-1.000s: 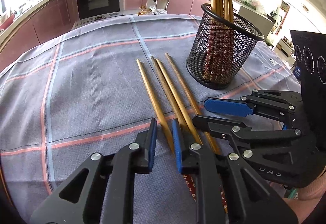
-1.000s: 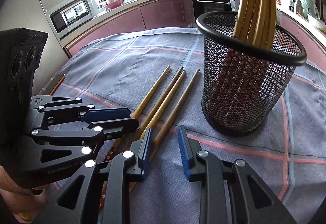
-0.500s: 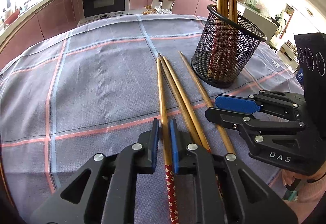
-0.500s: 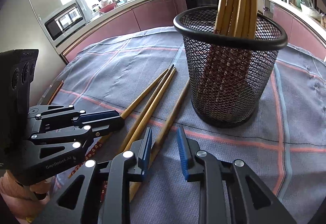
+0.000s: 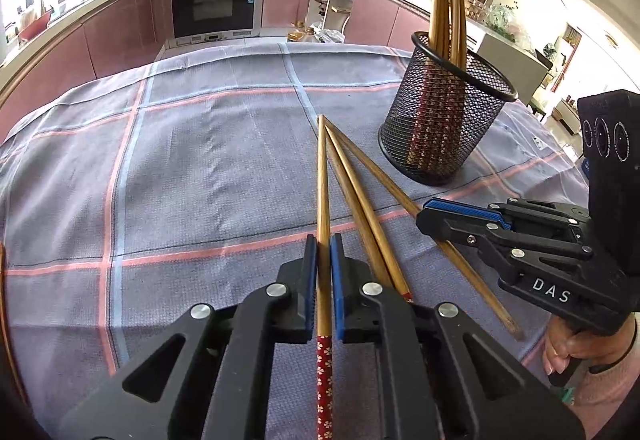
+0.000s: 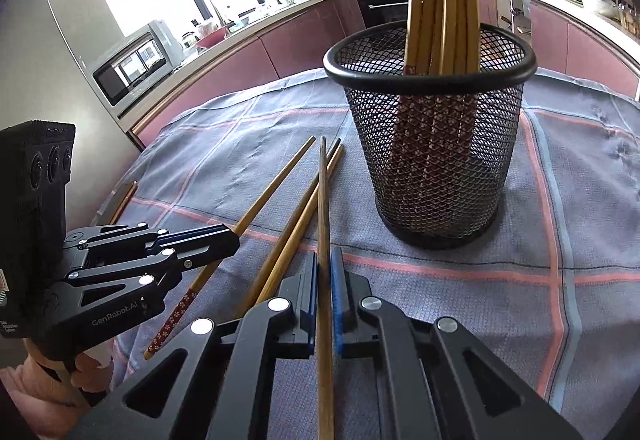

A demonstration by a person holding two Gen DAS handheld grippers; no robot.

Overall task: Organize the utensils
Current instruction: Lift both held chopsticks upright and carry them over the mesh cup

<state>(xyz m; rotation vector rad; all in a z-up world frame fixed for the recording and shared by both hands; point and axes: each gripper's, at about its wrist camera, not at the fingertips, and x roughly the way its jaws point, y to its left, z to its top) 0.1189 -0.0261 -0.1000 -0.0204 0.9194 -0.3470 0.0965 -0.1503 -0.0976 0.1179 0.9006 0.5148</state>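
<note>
- On table, under grey plaid cloth: black mesh holder upright, well right of centre, full of chopsticks stood red patterned end down.
- Left gripper: jaws clamped on leftmost chopstick, blue pads pressing both sides of bare wood just ahead of red floral handle end. Tip pointing away toward far table edge.
- Right gripper: jaws just closed, clamped on rightmost chopstick. Shaft running straight out between pads, tip raised off cloth as far as can be told, just left of holder.
- Middle pair of chopsticks loose on cloth between the two gripped ones, lying side by side and touching along most of their length.
- All four tips converging near one spot, just left of holder base; handle ends fanned out toward grippers.
- Grippers side by side, near each other, not touching. Each seen from the other's camera, angled down at table.
- Hand on right gripper handle at lower right of left view; pink sleeve at frame edge.
- Background only: oven, pink cabinets, microwave.
</note>
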